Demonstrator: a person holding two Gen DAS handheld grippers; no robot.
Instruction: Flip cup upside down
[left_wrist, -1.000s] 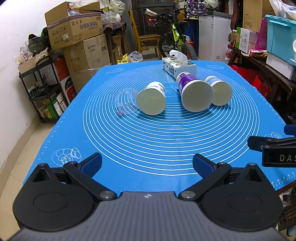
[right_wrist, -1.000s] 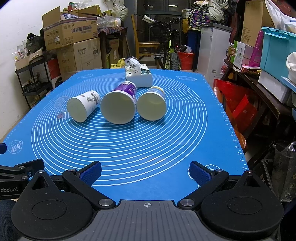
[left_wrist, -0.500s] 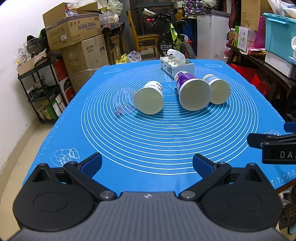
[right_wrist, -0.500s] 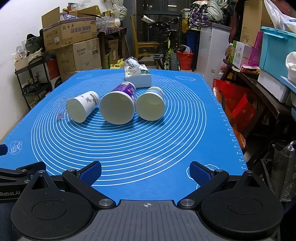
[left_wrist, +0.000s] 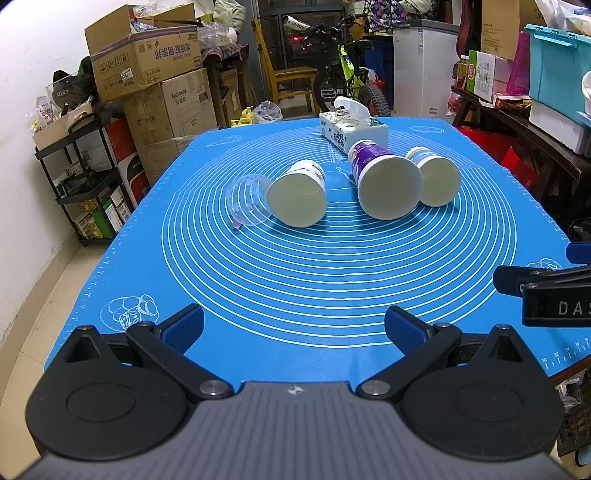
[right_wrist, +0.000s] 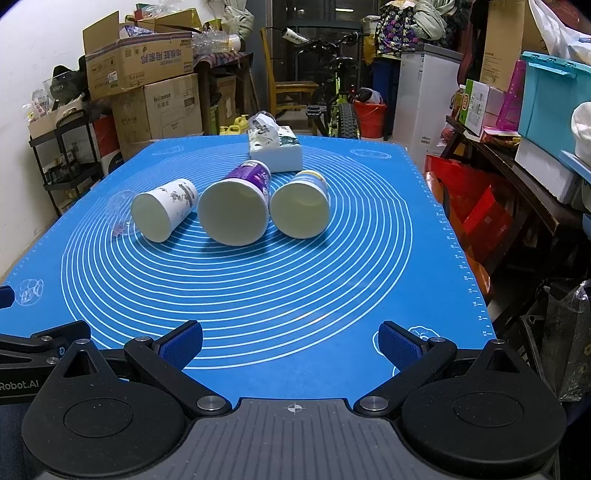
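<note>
Three paper cups lie on their sides on the blue mat (left_wrist: 295, 280), mouths toward me: a white patterned cup (left_wrist: 299, 194) (right_wrist: 162, 210), a larger purple cup (left_wrist: 384, 184) (right_wrist: 236, 210), and a cup with a blue band (left_wrist: 436, 177) (right_wrist: 301, 210). A clear plastic cup (left_wrist: 245, 201) (right_wrist: 118, 210) lies left of the white one. My left gripper (left_wrist: 293, 326) and right gripper (right_wrist: 291, 341) are open and empty, low over the mat's near edge, well short of the cups. The right gripper shows at the left wrist view's right edge (left_wrist: 546, 291).
A tissue box (left_wrist: 352, 129) (right_wrist: 275, 147) sits behind the cups. Stacked cardboard boxes (left_wrist: 147, 74), a shelf rack (left_wrist: 85, 177) and a bicycle (left_wrist: 343, 85) stand beyond the table. Cluttered shelves with a teal bin (right_wrist: 554, 99) line the right side.
Both grippers have edged slightly forward and stay open. The cups have not moved.
</note>
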